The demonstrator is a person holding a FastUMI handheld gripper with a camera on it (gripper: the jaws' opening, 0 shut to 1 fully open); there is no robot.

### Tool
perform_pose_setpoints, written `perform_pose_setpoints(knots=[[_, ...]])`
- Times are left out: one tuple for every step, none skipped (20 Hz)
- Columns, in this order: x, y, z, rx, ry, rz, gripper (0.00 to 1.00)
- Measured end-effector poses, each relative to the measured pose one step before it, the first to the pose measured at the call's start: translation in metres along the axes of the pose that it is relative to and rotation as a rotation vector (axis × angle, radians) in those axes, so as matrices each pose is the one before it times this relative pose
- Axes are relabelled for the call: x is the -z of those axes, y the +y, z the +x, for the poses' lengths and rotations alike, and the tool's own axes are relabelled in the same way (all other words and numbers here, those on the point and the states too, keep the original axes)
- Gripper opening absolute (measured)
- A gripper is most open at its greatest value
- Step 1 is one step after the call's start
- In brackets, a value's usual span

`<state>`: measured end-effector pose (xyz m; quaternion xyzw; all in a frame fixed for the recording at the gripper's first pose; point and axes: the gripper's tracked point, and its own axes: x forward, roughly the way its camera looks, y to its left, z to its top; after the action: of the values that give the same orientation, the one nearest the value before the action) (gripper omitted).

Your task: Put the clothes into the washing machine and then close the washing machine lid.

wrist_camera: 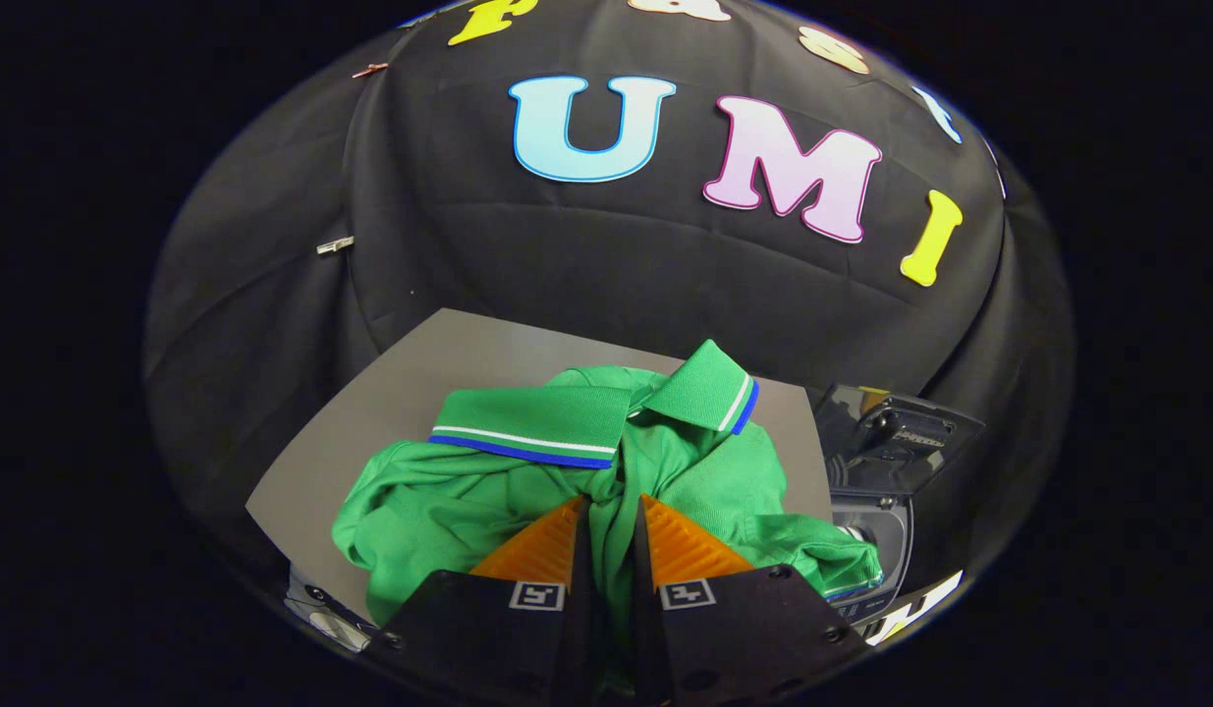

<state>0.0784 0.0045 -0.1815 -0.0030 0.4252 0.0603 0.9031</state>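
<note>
Right now the jaws (611, 516) stand nearly closed, both orange fingers (537, 545) pinching a bunched fold of the green shirt (468, 491) between them. From there the shirt spreads ahead and to both sides, its striped collar (527, 427) lying beyond the fingertips. It rests crumpled on the grey counter (321, 452), with bare counter left and beyond. The washer (881, 471) sits just right, lid raised; one sleeve drapes toward its opening.
</note>
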Motion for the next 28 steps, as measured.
perform_pose_setpoints(knots=[[-0.00108,-0.00024,-0.00227,-0.00980,0.00354,0.00397,0.20],[-0.00369,-0.00018,-0.00254,-0.01064,-0.00306,0.00479,0.20],[-0.00511,-0.00098,-0.00351,-0.00584,-0.00594,0.00392,0.20],[-0.00436,-0.00745,-0.00388,0.02052,0.00081,-0.00718,0.20],[-0.00395,-0.00207,-0.00301,0.00359,-0.00667,-0.00549,0.13],[-0.00290,0.00032,-0.00209,-0.00328,-0.00652,-0.00588,0.05],[-0.00077,-0.00100,0.00521,-0.00550,-0.00726,-0.00120,0.05],[-0.00090,-0.00151,-0.00063,-0.00613,-0.00271,0.00015,0.05],[-0.00018,-0.00119,-0.00454,-0.00623,-0.00738,0.00130,0.05],[-0.00352,-0.00235,-0.00482,-0.00431,-0.01366,0.00051,0.05],[-0.00518,-0.00442,-0.00554,-0.00170,-0.01641,-0.00107,0.05],[-0.00365,-0.00527,-0.00471,-0.00481,-0.01280,-0.00138,0.05],[-0.00294,-0.00466,-0.00438,-0.00603,-0.01202,-0.00344,0.05],[-0.00291,-0.00592,-0.00370,-0.00083,-0.01199,-0.00303,0.05],[-0.00039,-0.00791,-0.00261,0.00024,-0.00995,-0.00498,0.05],[0.00055,-0.00527,-0.00210,-0.00807,-0.00387,-0.01274,0.05],[-0.00075,-0.00535,-0.00069,-0.00853,-0.00706,-0.01562,0.05],[0.00174,-0.00537,-0.00207,-0.00973,-0.00491,-0.01339,0.05],[0.00454,-0.00714,-0.00237,-0.01010,0.00094,-0.01280,0.05],[0.00261,-0.00700,-0.00344,-0.01328,-0.00262,-0.00770,0.05],[0.00183,-0.00809,-0.00321,-0.01493,-0.00871,-0.00209,0.05],[0.00116,-0.00929,-0.00284,-0.01703,-0.01105,0.00458,0.05],[0.00153,-0.00881,-0.00251,-0.02714,-0.00640,0.01095,0.05],[0.00244,-0.01020,-0.00223,-0.02365,0.00375,0.01411,0.05],[0.00209,-0.01548,-0.00192,-0.01082,0.00765,0.01585,0.05],[0.00252,-0.01759,-0.00114,0.00057,0.01133,0.01630,0.05],[0.00062,-0.01866,-0.00088,0.00589,0.00727,0.01134,0.05],[-0.00003,-0.01899,-0.00137,0.00908,0.00244,0.00879,0.05]])
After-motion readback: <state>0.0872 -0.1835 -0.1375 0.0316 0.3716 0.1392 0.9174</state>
